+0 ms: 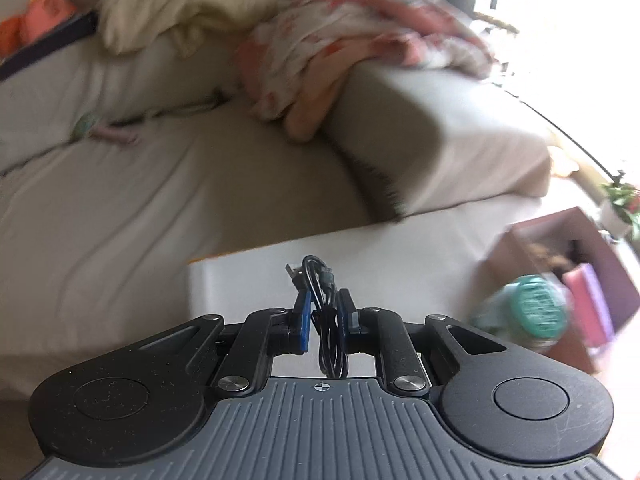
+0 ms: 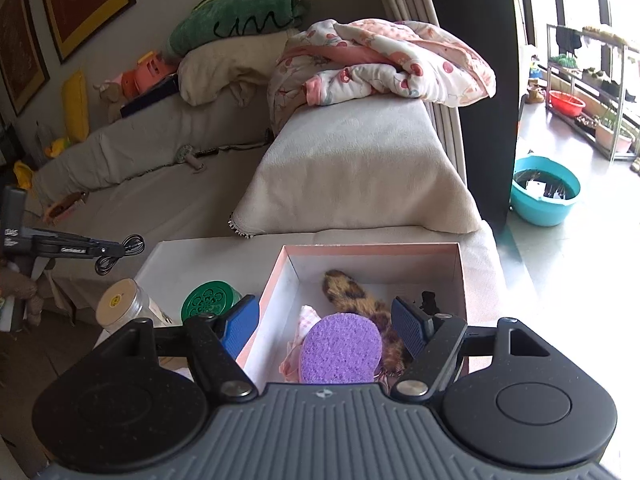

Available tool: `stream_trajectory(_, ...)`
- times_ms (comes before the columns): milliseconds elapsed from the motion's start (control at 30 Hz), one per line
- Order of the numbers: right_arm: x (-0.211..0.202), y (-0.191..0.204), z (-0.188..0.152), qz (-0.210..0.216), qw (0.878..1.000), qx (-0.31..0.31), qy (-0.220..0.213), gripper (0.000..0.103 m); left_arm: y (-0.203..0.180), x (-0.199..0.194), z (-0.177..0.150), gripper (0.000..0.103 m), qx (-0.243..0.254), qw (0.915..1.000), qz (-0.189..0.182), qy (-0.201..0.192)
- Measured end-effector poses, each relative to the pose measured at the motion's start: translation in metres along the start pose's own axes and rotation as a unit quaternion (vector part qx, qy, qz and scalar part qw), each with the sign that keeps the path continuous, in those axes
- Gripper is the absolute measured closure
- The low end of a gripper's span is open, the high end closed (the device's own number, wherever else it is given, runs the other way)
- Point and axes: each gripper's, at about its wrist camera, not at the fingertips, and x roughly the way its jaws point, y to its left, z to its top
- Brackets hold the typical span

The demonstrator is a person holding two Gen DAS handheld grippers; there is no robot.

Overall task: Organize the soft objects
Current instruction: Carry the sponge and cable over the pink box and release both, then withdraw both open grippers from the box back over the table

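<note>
Inside the pink-rimmed cardboard box [image 2: 372, 249] on the white tabletop [image 2: 188, 258], the purple oval sponge [image 2: 340, 354] sits at the near edge, the leopard-print furry pouch [image 2: 354, 294] behind it; the green-lidded jar [image 2: 210, 296] stands left of the box.

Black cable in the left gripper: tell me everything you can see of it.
The cable is thin, black and glossy, wound into a loose bundle of loops with a plug end sticking out on top. The left gripper has its jaws shut on the bundle's middle. Loops hang out either side. It is held in the air beside the white table, touching nothing else.
</note>
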Motion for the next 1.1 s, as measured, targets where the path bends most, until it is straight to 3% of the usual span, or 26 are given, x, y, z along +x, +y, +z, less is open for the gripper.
stream_trajectory(133,-0.006,-0.001,-0.001,0.003,1.000,0.000,-0.012,0.030,-0.054,-0.032,0.020,0.087,0.029,0.9984,-0.024,-0.041)
stream_trajectory(233,-0.012,-0.004,-0.003,0.008,1.000,0.003,-0.022,0.030,-0.098,-0.045,0.046,0.087,0.047,0.9937,-0.064,-0.079)
stream_trajectory(400,-0.023,-0.013,-0.016,-0.008,1.000,0.012,-0.027,0.030,-0.187,-0.037,0.072,0.086,0.090,0.9824,-0.130,-0.099)
stream_trajectory(533,-0.032,-0.022,-0.034,-0.030,0.999,0.018,-0.025,0.029,-0.228,-0.008,0.067,0.085,0.078,0.9757,-0.194,-0.064)
stream_trajectory(700,-0.029,-0.030,-0.065,-0.052,0.998,0.022,-0.017,0.029,-0.229,0.009,0.030,0.085,0.031,0.9698,-0.227,-0.084)
stream_trajectory(800,-0.026,-0.029,-0.084,-0.051,0.999,0.011,-0.006,0.029,-0.210,-0.001,0.001,0.085,0.004,0.9728,-0.207,-0.103)
stream_trajectory(933,-0.026,-0.012,-0.109,-0.062,0.997,-0.035,-0.015,0.029,-0.186,-0.024,-0.050,0.084,-0.005,0.9801,-0.143,-0.138)
stream_trajectory(1100,-0.013,0.013,-0.129,-0.041,0.998,-0.037,-0.020,0.025,-0.164,-0.034,-0.124,0.084,-0.048,0.9870,-0.087,-0.126)
